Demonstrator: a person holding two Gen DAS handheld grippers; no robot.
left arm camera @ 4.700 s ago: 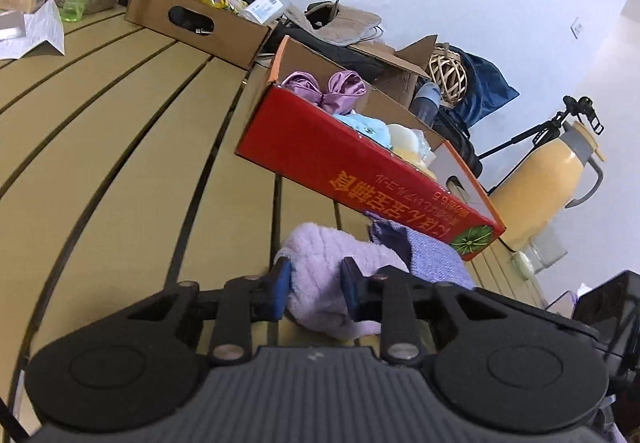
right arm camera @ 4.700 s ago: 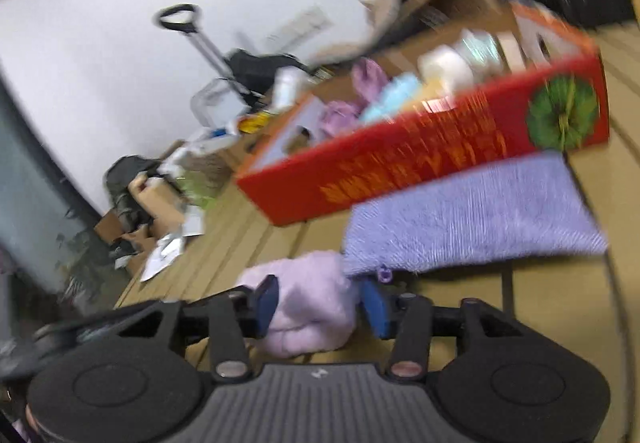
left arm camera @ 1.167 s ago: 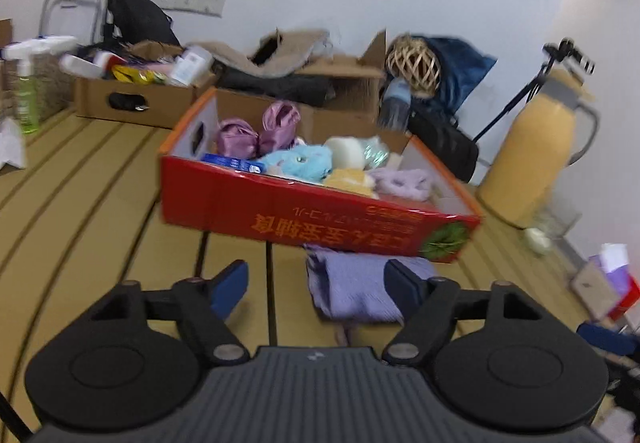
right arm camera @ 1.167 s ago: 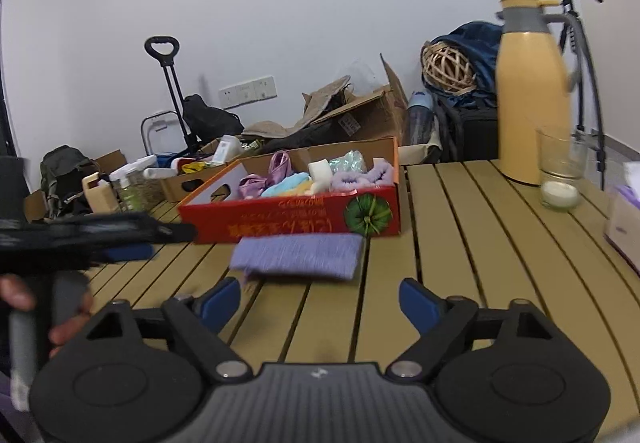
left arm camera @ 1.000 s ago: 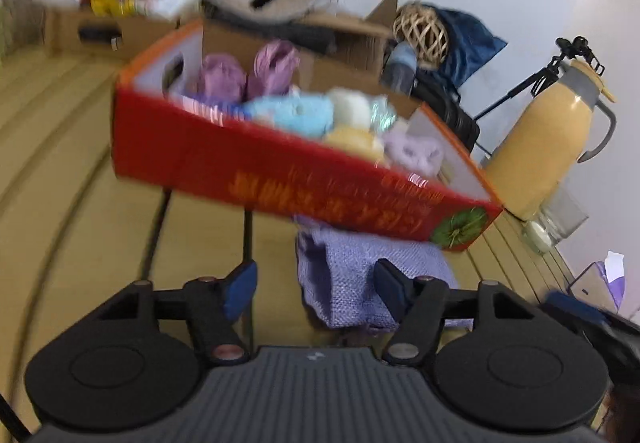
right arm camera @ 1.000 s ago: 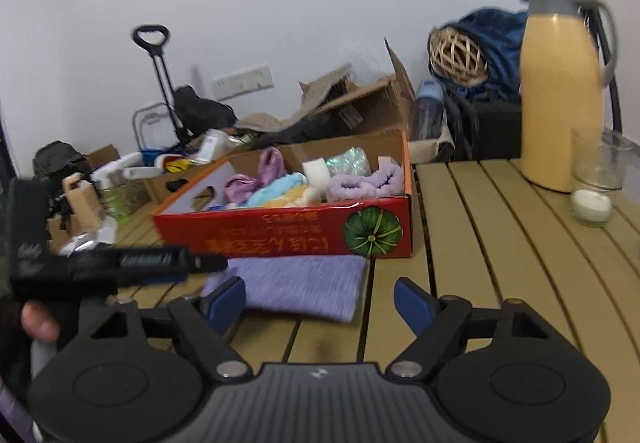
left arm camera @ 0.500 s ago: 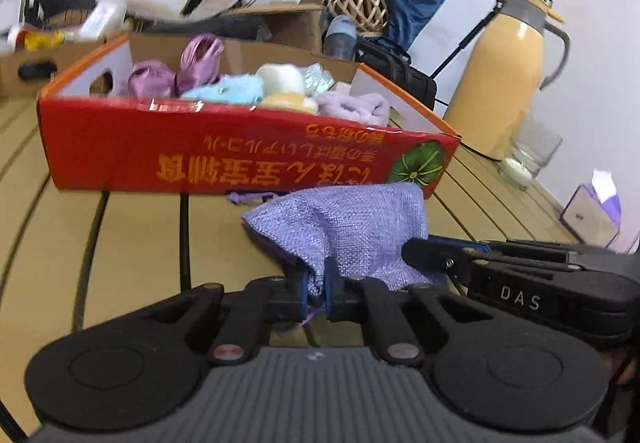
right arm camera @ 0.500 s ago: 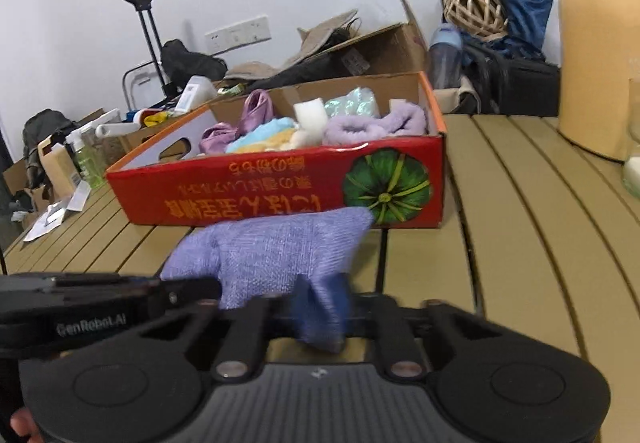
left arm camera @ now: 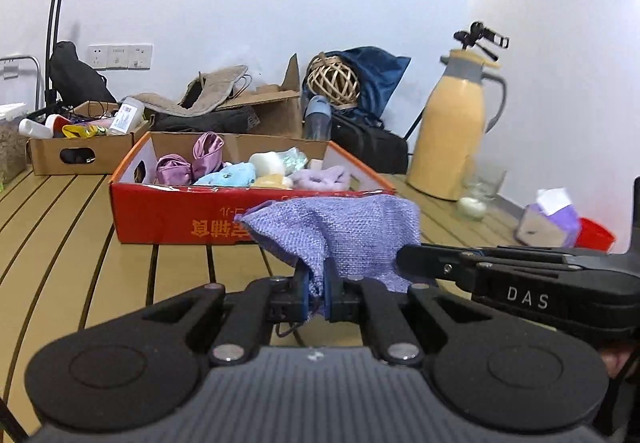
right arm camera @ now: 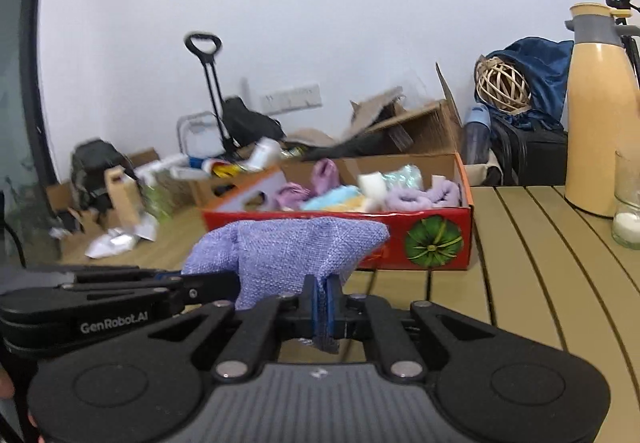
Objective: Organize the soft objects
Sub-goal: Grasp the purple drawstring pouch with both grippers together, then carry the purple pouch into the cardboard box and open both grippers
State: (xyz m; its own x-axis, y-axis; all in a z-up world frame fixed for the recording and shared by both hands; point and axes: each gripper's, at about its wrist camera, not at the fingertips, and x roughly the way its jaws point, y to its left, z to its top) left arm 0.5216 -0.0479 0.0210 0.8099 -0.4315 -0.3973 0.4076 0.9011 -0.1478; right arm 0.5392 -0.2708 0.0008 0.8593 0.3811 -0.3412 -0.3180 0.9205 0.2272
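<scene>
A purple woven cloth (left arm camera: 344, 231) hangs lifted off the slatted wooden table (left arm camera: 72, 267), in front of the red cardboard box (left arm camera: 168, 215). My left gripper (left arm camera: 316, 289) is shut on the cloth's near left edge. My right gripper (right arm camera: 322, 303) is shut on the near right edge of the same cloth (right arm camera: 288, 247). The box (right arm camera: 432, 239) holds several soft items: pink satin pieces (left arm camera: 188, 163), a light blue plush (left arm camera: 228, 177), a white sponge (left arm camera: 266, 163) and a lilac fluffy piece (left arm camera: 320, 179). The right gripper's black body (left arm camera: 520, 283) reaches in from the right in the left wrist view.
A yellow thermos (left arm camera: 452, 135), a glass with a candle (left arm camera: 476, 195) and a tissue pack (left arm camera: 552, 219) stand on the table at the right. A brown cardboard box (left arm camera: 80, 151) of bottles sits at the back left. Bags and boxes lie behind.
Both grippers went from wide open to shut on the purple cloth's near edge. The cloth has risen off the table and now hangs bunched before the red box.
</scene>
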